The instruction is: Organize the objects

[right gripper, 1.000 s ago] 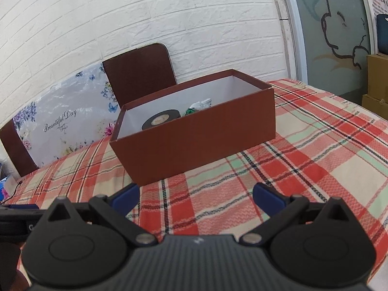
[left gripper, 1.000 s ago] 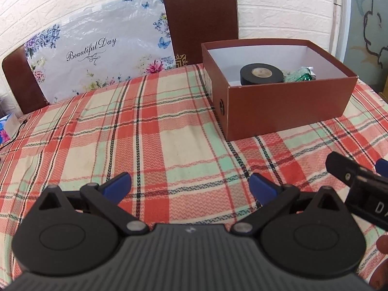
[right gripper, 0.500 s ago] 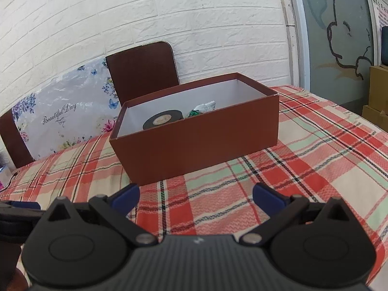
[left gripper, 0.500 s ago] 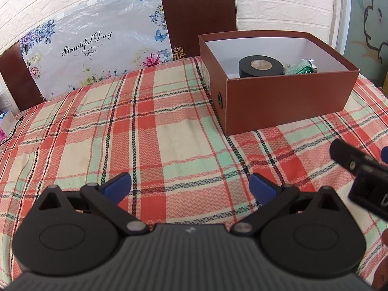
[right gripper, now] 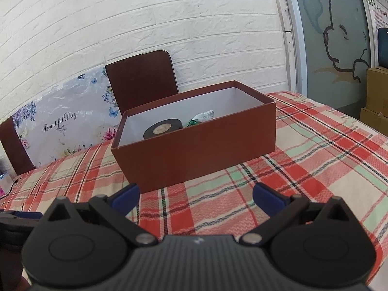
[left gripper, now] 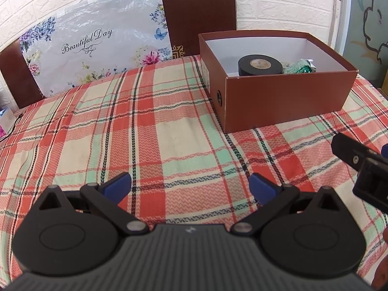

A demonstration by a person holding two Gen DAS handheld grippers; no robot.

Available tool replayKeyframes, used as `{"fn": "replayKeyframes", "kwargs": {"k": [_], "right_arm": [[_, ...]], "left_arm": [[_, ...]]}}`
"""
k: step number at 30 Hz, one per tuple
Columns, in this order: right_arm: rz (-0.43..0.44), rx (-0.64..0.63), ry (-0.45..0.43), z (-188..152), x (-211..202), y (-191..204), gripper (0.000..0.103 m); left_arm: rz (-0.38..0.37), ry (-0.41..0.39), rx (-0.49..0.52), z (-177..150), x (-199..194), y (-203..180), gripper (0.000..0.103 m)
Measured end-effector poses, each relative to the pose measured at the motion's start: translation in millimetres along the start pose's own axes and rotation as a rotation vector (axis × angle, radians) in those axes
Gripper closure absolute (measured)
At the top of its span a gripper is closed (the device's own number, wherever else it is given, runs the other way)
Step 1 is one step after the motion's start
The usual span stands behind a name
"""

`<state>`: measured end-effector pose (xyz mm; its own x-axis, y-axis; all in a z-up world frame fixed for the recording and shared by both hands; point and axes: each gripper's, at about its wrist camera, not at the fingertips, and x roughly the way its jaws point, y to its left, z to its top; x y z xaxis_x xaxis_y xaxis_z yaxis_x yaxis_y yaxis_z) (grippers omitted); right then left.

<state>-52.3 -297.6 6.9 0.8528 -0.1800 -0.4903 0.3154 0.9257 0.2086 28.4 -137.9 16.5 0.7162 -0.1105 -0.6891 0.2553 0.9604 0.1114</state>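
A black tape roll [left gripper: 260,65] and green packet [left gripper: 299,66] are lying in the brown box [left gripper: 286,97]; both tools, left [left gripper: 191,184] and right [right gripper: 195,194], are gaping empty over bare plaid tabletop [left gripper: 145,133].

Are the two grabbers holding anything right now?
No. The left gripper and the right gripper are both open over the tablecloth, with nothing between their fingers.
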Motion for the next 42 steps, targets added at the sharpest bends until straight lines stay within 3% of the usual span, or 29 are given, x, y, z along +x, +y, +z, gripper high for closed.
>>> {"fn": "replayKeyframes", "kwargs": {"k": [42], "right_arm": [[0.011,-0.015,0.011,-0.1,-6.1,5.6,0.0]], "left_arm": [[0.0,0.0,-0.013,-1.6,-7.8,3.4,0.0]]}}
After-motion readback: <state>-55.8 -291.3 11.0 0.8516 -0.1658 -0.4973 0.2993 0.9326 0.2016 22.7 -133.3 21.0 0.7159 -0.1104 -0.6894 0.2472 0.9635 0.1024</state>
